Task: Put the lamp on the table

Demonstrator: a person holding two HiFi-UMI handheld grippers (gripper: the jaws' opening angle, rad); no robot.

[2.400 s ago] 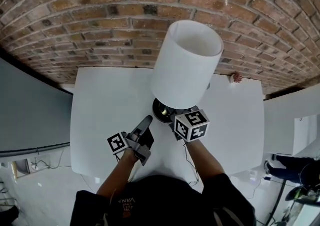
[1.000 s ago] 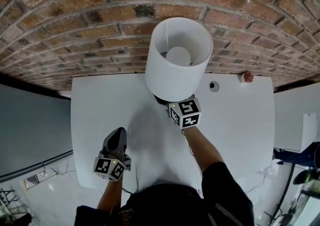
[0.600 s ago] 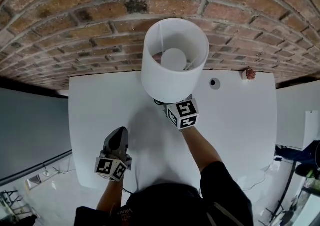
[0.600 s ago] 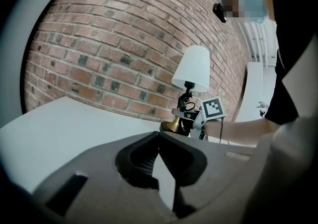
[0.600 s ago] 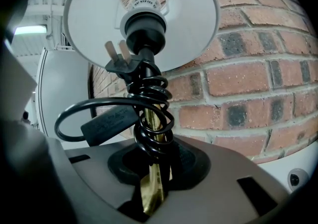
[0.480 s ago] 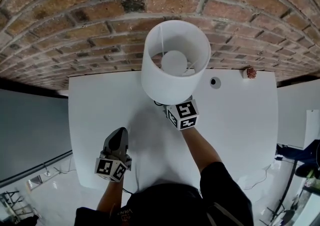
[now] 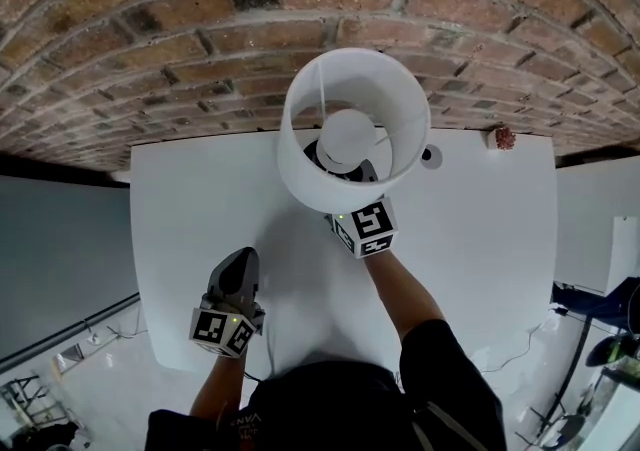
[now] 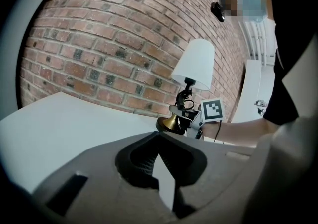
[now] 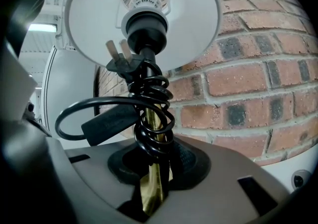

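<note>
We wear a black short-sleeved shirt (image 7: 330,409) with small pale lettering near the collar, and its right sleeve (image 7: 445,354) is cut short. The left gripper (image 7: 238,261) and right gripper (image 9: 153,176) have smooth grey moulded bodies with rectangular slots. Black ribbed pads (image 8: 140,161) line each jaw recess. Each gripper bears a white marker cube, the left cube (image 7: 222,331) and the right cube (image 7: 363,227). Both are printed with black square patterns and carry a small green light at one edge.

White table (image 7: 200,239): lamp (image 7: 352,129), small reddish obj (image 7: 503,138) at far-right corner.
</note>
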